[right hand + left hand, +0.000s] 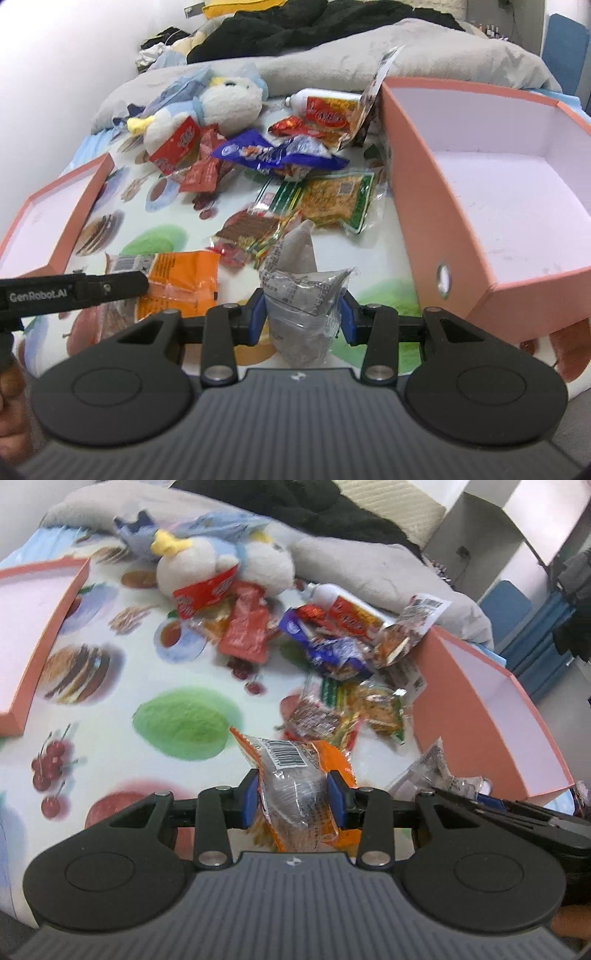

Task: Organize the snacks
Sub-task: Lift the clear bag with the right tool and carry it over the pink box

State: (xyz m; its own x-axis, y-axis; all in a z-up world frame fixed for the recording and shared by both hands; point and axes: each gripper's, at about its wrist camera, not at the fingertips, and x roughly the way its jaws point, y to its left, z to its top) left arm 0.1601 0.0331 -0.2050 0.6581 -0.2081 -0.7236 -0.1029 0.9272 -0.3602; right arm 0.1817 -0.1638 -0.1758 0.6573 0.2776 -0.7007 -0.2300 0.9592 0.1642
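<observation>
The left gripper (295,799) is clamped on an orange snack packet (295,775), its long axis running forward along the fingers, barcode end pointing away. The right gripper (303,317) grips a clear grey packet (301,295) that stands upright between its blue pads. Both hang low over the fruit-print sheet (110,746) on the bed. The deep pink box (480,192) lies just right of the right gripper, open side up, so that hand is the nearer one; the shallow pink lid (40,627) sits ahead-left of the left gripper. The right wrist view shows the box's bare interior; the left view shows only its outer wall and far corner. The snack pile (288,166) lies between them, a plush toy (221,103) behind it.
</observation>
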